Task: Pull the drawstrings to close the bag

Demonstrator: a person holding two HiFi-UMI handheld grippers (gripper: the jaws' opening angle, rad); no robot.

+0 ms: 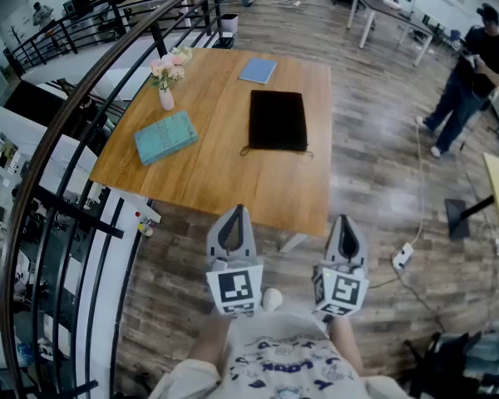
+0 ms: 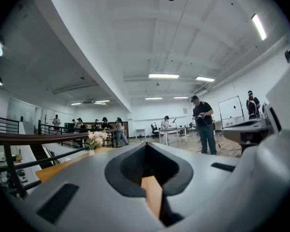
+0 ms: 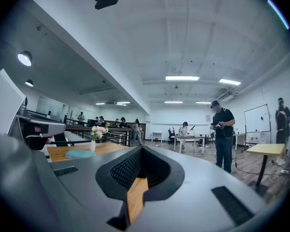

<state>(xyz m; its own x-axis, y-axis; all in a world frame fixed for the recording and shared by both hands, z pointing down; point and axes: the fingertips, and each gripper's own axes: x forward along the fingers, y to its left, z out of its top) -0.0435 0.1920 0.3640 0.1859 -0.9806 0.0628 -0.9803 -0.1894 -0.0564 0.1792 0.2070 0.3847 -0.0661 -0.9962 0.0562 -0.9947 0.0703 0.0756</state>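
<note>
A black drawstring bag (image 1: 277,120) lies flat on the wooden table (image 1: 233,181), its mouth toward me and short cords showing at both near corners. Both grippers are held close to my body, short of the table's near edge and well apart from the bag. My left gripper (image 1: 233,213) is shut with nothing in it, its jaws pointing at the table. My right gripper (image 1: 346,221) is shut and empty too. In the left gripper view the left gripper (image 2: 147,148) points level across the room, as the right gripper (image 3: 140,150) does in its own view; the bag is hidden in both.
On the table stand a teal book (image 1: 165,136), a blue notebook (image 1: 257,71) and a vase of pink flowers (image 1: 165,75). A curved black railing (image 1: 58,140) runs along the left. A person in black (image 1: 472,65) stands at the right, near a power strip (image 1: 402,256) and cable.
</note>
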